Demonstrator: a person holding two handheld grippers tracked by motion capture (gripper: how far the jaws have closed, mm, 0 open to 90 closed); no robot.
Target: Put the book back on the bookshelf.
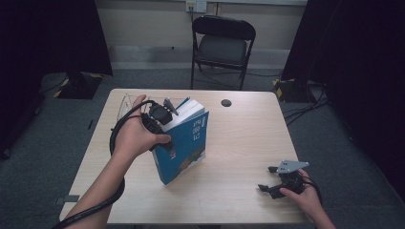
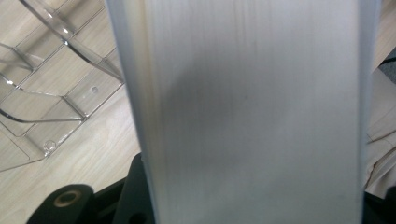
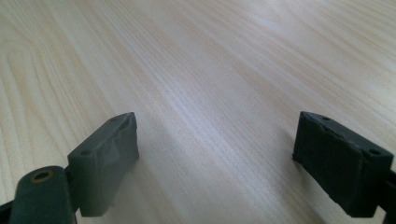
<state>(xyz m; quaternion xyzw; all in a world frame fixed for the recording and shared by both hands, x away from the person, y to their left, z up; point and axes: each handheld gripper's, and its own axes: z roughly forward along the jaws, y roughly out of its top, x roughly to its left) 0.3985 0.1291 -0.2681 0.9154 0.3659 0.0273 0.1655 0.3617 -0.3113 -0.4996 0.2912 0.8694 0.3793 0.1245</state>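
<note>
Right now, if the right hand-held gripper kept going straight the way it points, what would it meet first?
Probably only bare table: the open right hand-held gripper faces plain wood, with nothing ahead as far as its view shows.

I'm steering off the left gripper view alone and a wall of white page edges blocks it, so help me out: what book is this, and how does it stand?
Observer: It's a blue-covered book, standing tilted on one lower corner on the table, with the left gripper shut on its upper part.
Operator: Where's the other gripper?
Observer: The right gripper sits near the table's front right, well apart from the book, its jaws spread wide over bare wood.
Operator: I see a clear plastic rack at my left. Where is that on the table?
Observer: The clear plastic rack lies at the far left corner, behind the left hand.
</note>
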